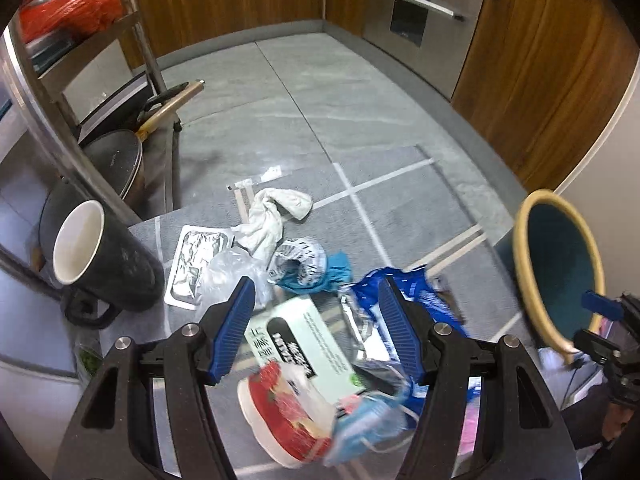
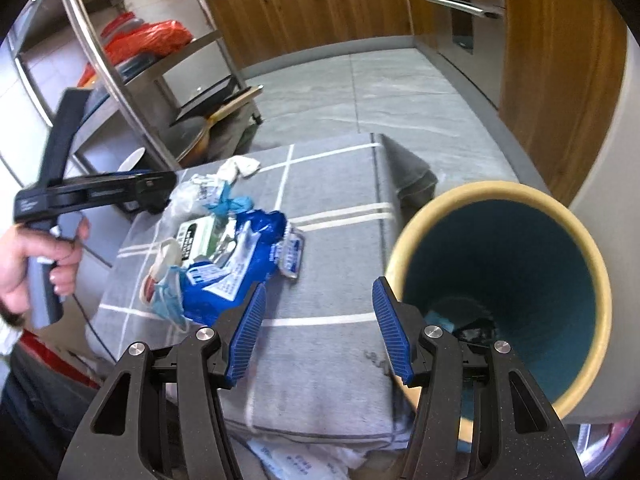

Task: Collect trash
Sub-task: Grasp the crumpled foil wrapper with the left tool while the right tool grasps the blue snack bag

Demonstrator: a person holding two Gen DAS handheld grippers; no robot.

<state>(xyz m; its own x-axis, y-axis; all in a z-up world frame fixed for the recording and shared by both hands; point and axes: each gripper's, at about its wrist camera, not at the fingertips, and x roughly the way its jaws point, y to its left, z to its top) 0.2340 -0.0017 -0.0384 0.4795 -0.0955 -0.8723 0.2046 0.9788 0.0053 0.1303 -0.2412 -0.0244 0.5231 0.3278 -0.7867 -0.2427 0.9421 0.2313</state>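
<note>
A heap of trash lies on the grey checked tablecloth [image 2: 328, 184]: a green-and-white box [image 1: 304, 344], a red-lidded tub [image 1: 280, 412], a blue wrapper [image 2: 240, 248], a light-blue face mask [image 2: 168, 300], a silver foil pouch [image 1: 196, 256] and a crumpled white cloth [image 1: 276, 212]. My left gripper [image 1: 316, 284] hovers open over the box, holding nothing. A hand carries the left gripper [image 2: 160, 192] at the heap's left side. My right gripper [image 2: 320, 284] is open and empty over bare cloth, just left of the yellow-rimmed teal bin [image 2: 440, 200], which holds some scraps at its bottom.
A black mug [image 1: 104, 256] stands at the table's left edge. Behind it, a metal rack [image 1: 116, 164] carries pans and an orange bag [image 1: 76, 8]. The bin [image 1: 520, 240] sits off the table's right side. Wooden cabinets [image 1: 540, 60] and an oven line the far walls.
</note>
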